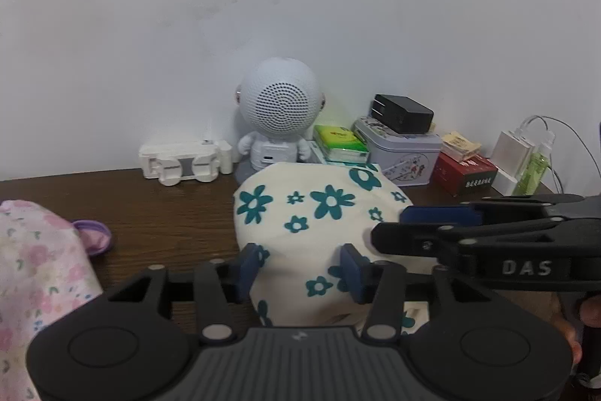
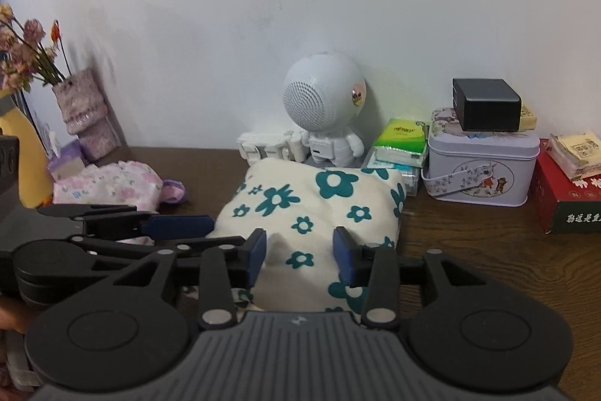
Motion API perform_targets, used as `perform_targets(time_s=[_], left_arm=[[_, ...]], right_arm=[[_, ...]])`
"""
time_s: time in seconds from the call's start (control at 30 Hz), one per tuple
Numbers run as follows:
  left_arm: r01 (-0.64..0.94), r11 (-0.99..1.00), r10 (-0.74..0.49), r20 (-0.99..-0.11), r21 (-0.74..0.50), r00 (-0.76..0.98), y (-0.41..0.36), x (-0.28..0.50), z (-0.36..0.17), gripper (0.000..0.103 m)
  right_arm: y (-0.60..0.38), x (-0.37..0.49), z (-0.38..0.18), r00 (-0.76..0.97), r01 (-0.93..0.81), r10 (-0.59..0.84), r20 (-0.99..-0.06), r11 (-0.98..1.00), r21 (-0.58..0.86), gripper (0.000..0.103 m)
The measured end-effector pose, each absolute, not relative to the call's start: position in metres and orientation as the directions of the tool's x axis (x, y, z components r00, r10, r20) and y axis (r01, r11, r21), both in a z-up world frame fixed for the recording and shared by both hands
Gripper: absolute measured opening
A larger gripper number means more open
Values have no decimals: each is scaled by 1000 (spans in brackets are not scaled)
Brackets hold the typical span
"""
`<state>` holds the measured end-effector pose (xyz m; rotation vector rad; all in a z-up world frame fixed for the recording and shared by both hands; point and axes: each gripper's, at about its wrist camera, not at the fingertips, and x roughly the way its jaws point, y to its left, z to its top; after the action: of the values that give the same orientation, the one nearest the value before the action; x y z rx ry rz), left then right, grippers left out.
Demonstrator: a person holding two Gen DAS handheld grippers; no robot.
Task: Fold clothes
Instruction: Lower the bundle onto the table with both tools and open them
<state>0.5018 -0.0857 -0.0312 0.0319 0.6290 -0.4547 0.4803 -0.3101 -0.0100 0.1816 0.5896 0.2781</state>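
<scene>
Partly hidden, the floral garment (image 1: 319, 213) disappears beneath both open tongs.

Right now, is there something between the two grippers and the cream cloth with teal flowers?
Nothing visible. The left gripper and right gripper both stand open with the folded flowered cloth directly between their pads; no other object lies between.

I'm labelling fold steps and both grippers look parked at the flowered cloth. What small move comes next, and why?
Probably back both off: the teal-flowered garment already lies as a compact folded bundle, the left gripper and right gripper are open around its near edge, and the pink floral garment lies crumpled.
</scene>
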Motion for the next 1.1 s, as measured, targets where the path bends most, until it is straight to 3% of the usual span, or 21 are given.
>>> perform_targets(time_s=[0.07, 0.1, 0.17, 0.3, 0.67, 1.1], left_arm=[[381, 918, -371, -566, -105, 736, -79, 498, -30, 78], [367, 924, -361, -562, -107, 745, -75, 496, -29, 87], [358, 927, -359, -549, -115, 755, -67, 491, -26, 93], [373, 922, -371, -518, -106, 771, -57, 474, -23, 103], [324, 939, -341, -425, -114, 839, -33, 413, -15, 103], [245, 965, -258, -517, -95, 816, -4, 348, -22, 103]], right_arm=[[-311, 476, -7, 805, -208, 310, -506, 946, 250, 54], [-312, 473, -6, 811, -205, 308, -497, 946, 252, 69], [-313, 467, -4, 823, -204, 302, -480, 948, 246, 89], [-309, 456, 0, 839, -214, 300, -454, 949, 231, 103], [-289, 426, 5, 844, -235, 333, -420, 934, 268, 103], [-268, 350, 2, 868, -143, 210, -451, 973, 179, 103]])
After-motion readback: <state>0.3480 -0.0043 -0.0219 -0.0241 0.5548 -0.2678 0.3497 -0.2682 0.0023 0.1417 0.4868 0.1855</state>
